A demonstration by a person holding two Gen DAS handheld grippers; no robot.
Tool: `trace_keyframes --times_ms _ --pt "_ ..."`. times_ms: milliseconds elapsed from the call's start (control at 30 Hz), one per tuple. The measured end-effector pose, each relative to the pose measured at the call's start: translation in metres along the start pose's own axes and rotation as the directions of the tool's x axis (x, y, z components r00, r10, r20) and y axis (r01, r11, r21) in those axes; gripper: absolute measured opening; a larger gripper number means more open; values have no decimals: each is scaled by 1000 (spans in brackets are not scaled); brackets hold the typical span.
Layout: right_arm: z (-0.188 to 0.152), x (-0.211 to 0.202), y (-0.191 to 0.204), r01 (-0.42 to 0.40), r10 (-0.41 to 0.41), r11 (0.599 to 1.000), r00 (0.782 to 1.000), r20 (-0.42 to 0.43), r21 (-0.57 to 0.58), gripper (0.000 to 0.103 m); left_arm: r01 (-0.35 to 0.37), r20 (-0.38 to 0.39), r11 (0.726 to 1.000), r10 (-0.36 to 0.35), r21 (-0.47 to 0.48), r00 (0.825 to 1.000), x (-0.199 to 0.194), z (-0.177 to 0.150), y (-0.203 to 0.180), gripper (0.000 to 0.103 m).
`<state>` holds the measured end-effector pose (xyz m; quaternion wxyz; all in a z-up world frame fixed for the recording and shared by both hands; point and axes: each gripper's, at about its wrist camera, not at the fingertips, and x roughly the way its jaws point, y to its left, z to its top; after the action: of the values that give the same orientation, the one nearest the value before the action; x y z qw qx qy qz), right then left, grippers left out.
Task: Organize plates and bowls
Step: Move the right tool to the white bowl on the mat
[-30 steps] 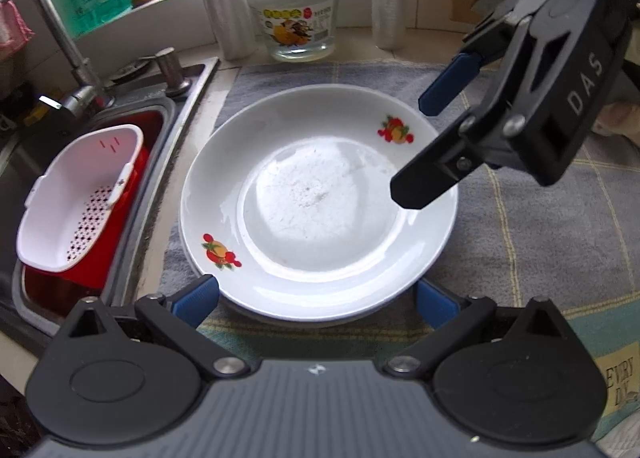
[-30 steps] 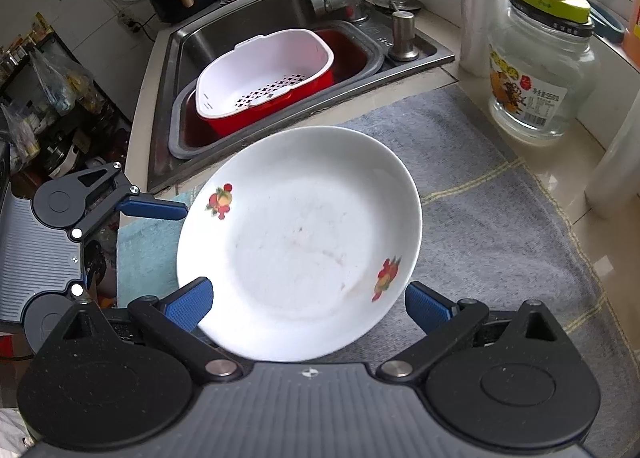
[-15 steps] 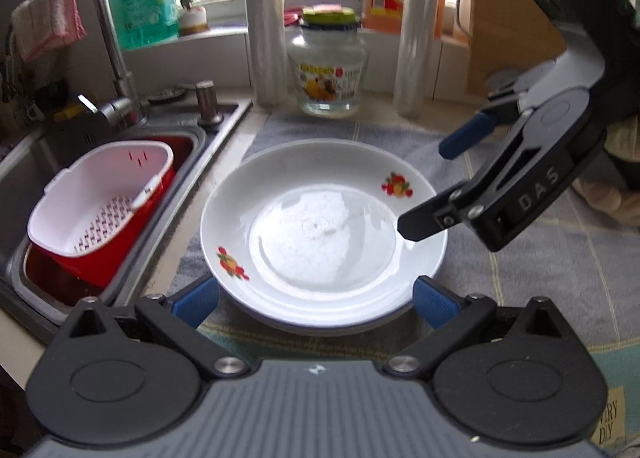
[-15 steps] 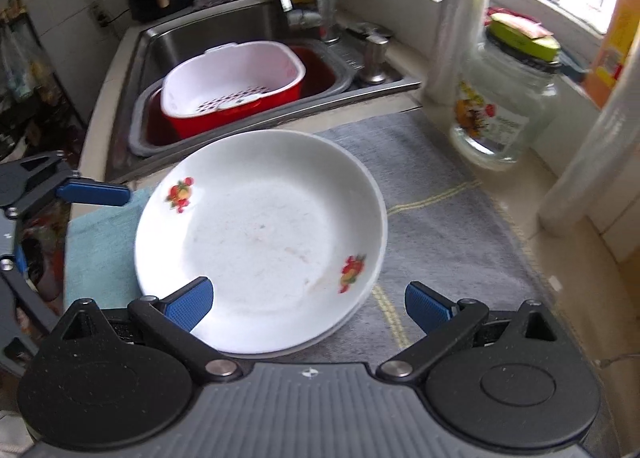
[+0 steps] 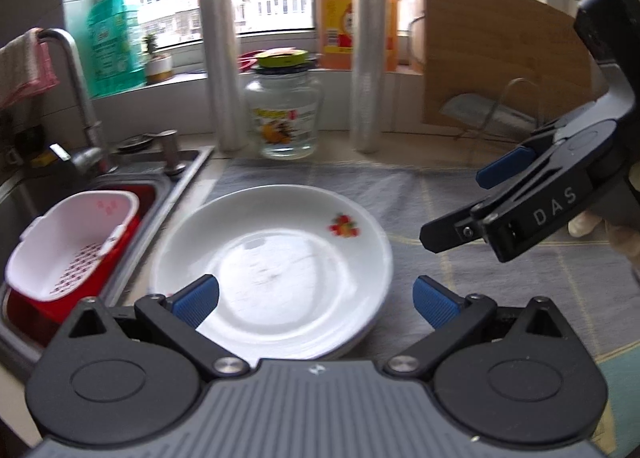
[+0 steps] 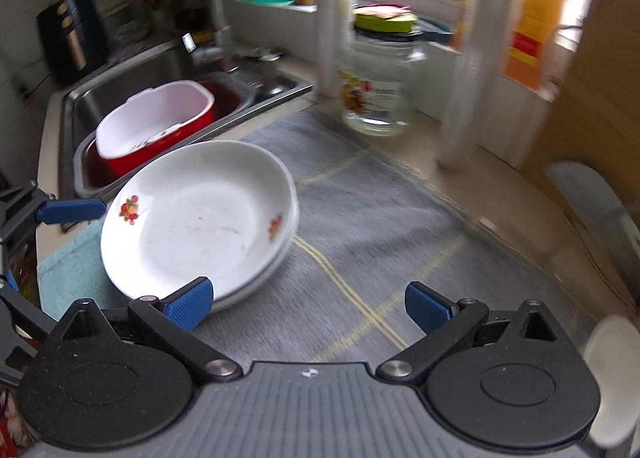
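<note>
While both grippers' jaws gape empty, 2 stacked plates point(image 6: 200, 218) on mat point(image 6: 380, 218), white basket point(image 6: 156, 118) in red tub point(image 6: 160, 150).

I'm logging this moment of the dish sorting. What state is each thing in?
plates: stacked on the grey mat, not held
left gripper: open, empty
right gripper: open, empty
glass jar: upright, lidded
white basket: sitting in the red tub in the sink

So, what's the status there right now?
Left gripper open, right gripper open, both empty. Stacked plates resting on grey mat. Nothing blocking them.
</note>
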<state>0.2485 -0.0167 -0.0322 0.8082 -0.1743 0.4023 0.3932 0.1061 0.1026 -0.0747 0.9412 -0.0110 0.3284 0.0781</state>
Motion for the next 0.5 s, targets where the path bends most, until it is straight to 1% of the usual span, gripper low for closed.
trace_keyframes --times_ms 133,233,300,400,500 --pt "-18 -24 -12 53 -55 998 997 44 45 103 52 7 998 -52 37 999 -4 6 -27 102" --pt "-39 -44 -23 116 -122 990 989 78 77 103 100 -4 993 -100 54 995 -7 10 -53 102" --pt "-56 -58 -31 157 -165 983 983 84 95 103 125 -6 990 -125 63 992 -10 13 -73 102" --pt "-84 -82 -45 199 -211 972 973 93 123 103 190 -13 978 -190 90 982 -13 17 -104 102" --pt "-113 -105 -62 266 -280 951 957 80 156 103 258 -30 958 -256 123 966 -15 19 -139 102"
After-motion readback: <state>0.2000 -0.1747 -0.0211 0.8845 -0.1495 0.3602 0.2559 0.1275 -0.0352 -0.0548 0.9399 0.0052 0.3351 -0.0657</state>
